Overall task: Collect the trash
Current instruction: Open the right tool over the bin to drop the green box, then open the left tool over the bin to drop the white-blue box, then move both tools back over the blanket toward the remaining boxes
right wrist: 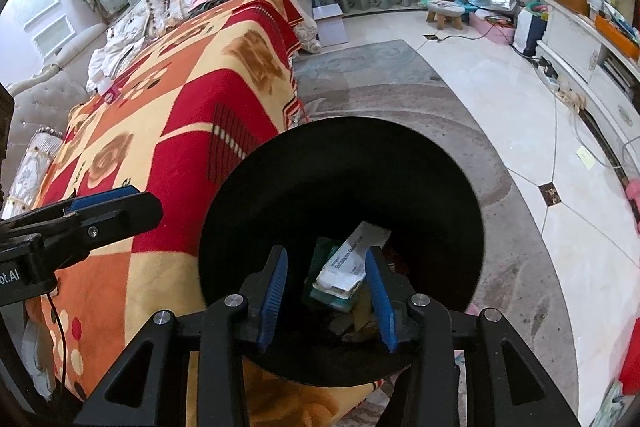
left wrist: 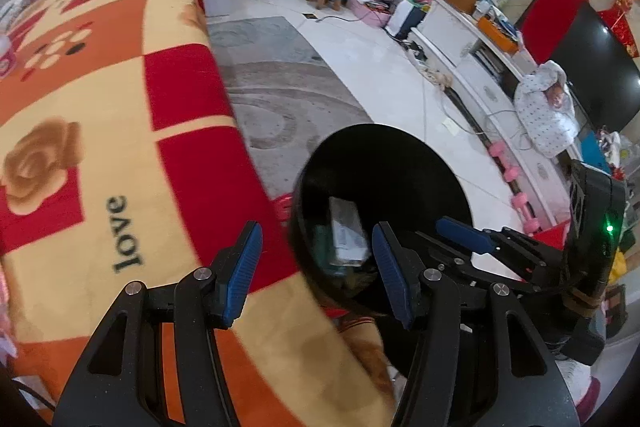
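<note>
Trash sits low inside the black bin (right wrist: 340, 187) beside the blanket-covered sofa (right wrist: 168, 131): a white carton (right wrist: 352, 263) over green packaging, likely light and crushable, best pinched by its edges. Right gripper (right wrist: 326, 297) and left gripper (left wrist: 316, 271) hover open, empty.

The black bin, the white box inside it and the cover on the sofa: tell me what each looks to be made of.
Black bin: likely plastic, since the wall is smooth and evenly dark, with a matte look; a liner bag cannot be ruled out.
White box: thin printed cardboard, with flat faces, folded edges and dark lettering.
Sofa cover: soft fleece-like fabric, with a fuzzy nap and a printed red, orange and cream pattern that drapes over the edge.
</note>
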### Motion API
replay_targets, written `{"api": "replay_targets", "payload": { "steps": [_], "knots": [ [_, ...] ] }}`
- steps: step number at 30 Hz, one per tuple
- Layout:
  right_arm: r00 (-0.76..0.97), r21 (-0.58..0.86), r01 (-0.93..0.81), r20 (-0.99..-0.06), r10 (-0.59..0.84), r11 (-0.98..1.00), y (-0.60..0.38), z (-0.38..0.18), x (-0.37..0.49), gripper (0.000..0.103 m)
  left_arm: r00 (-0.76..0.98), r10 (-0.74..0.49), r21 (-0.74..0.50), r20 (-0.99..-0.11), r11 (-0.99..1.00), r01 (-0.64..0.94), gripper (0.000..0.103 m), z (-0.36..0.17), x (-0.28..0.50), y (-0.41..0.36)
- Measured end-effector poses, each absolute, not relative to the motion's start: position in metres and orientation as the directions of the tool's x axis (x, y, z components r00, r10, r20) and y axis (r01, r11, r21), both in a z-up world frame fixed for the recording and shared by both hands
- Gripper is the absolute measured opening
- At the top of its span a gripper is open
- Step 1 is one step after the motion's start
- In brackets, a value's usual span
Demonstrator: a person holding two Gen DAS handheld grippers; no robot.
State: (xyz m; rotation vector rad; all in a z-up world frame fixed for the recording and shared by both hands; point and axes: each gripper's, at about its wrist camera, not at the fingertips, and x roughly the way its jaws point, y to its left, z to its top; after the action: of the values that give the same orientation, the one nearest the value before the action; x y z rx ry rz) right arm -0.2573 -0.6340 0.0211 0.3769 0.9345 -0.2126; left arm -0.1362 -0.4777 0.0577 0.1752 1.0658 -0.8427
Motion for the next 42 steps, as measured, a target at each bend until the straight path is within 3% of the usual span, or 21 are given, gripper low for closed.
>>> {"api": "replay_targets", "payload": {
  "steps": [22,42],
  "knots": [
    [0.587,0.21,0.201,-0.808,0.054,0.957,-0.549,0.036,-0.224,0.042,0.381,-0.416,-0.152,-0.826,0.815,0.56,0.056,0.071,-0.116,-0.367],
    [0.532,0.256,-0.069,-0.808,0.253,0.964,-0.421,0.034,-0.175,0.045,0.482,-0.223,-0.057,-0.848,0.941,0.334,0.056,0.071,-0.087,-0.182]
  ]
}}
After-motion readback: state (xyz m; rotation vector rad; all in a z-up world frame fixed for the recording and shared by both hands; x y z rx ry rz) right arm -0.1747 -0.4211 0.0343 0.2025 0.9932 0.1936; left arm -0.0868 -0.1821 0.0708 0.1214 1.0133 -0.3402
